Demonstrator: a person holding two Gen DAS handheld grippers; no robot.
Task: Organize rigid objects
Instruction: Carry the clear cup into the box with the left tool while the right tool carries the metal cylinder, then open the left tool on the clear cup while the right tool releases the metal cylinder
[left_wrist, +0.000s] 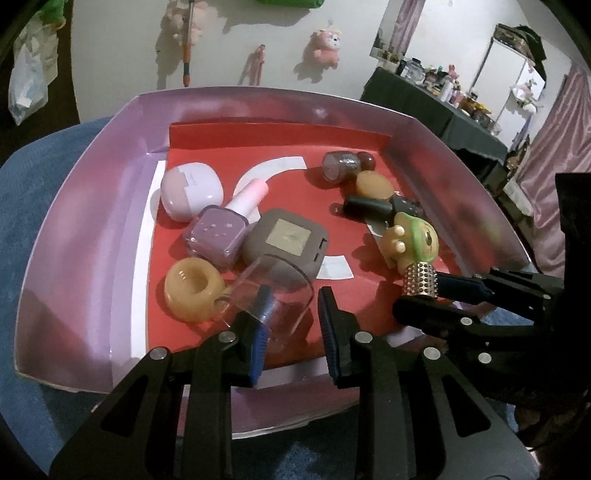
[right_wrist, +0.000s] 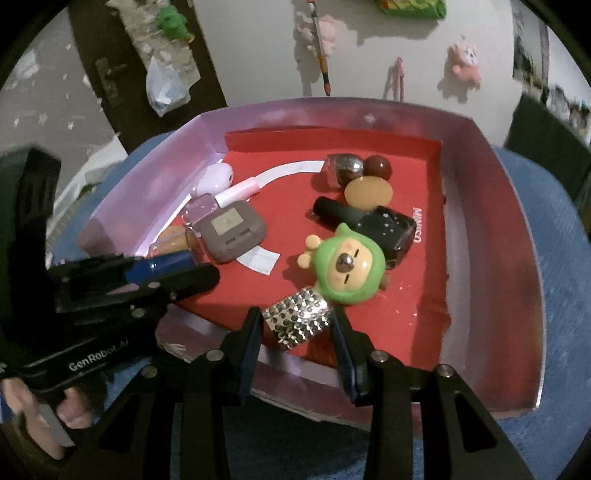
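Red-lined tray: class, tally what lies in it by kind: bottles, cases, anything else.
Bottles: 5: purple square bottle, black bottle, brown glittery bottle, clear bottle with amber cap, rhinestone bottle with green bear top
Cases: 2: lilac rounded case, grey square case
Other: 1: amber oval disc
Total: 8

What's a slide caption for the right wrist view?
Right tongs shut on rhinestone-studded bottle with green-hooded bear cap over red-lined lilac cardboard tray.

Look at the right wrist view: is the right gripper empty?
No: the right gripper is shut on the rhinestone-studded silver cylinder topped by a green-hooded bear figure, its pads pressing both sides.
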